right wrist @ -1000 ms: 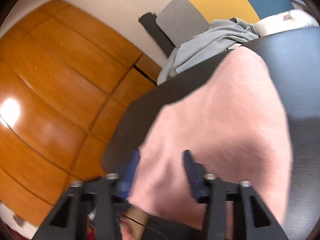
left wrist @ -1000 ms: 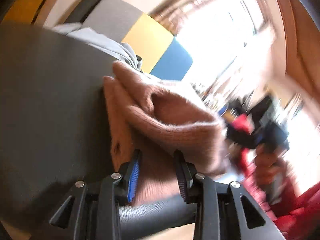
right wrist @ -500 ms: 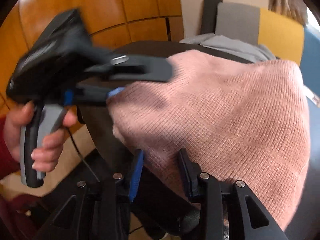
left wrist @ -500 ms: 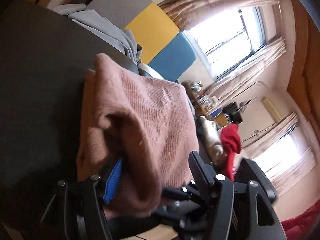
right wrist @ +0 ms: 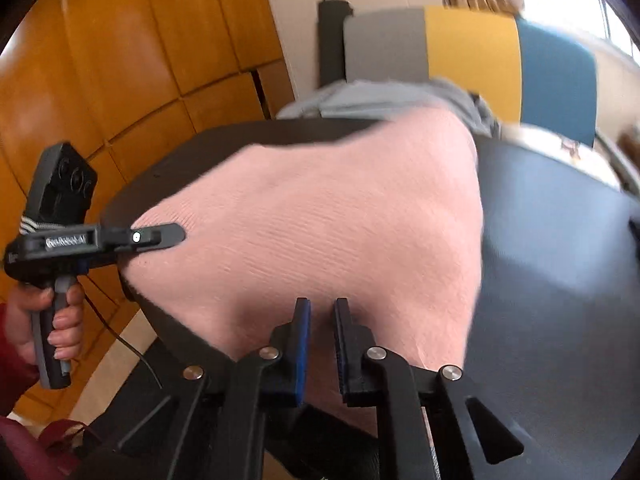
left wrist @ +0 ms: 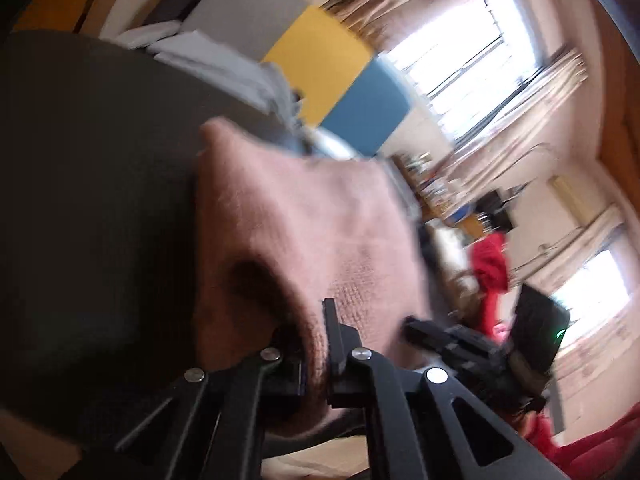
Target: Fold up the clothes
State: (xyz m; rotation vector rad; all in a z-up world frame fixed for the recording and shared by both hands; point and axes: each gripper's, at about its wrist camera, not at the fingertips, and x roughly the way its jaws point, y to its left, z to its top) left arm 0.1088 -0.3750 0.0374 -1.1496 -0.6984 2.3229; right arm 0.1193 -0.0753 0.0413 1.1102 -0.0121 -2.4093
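Observation:
A pink knit sweater lies folded over on the dark round table. My right gripper is at the sweater's near edge. Its jaws are closing, and a pinch of pink knit is pressed between the pads. In the left wrist view my left gripper is shut on the thick folded hem of the sweater, which bulges up above the jaws. The right wrist view shows the left gripper biting the sweater's left corner, with a hand on its handle.
A grey garment lies heaped at the table's far edge, against a sofa with grey, yellow and blue panels. Orange wood panelling stands to the left. The table top left of the sweater is bare, as is the part to its right.
The left jaws stood wide around the hem half a second ago and have shut on it. The right gripper sank to the near edge, and its jaws narrowed onto the knit.

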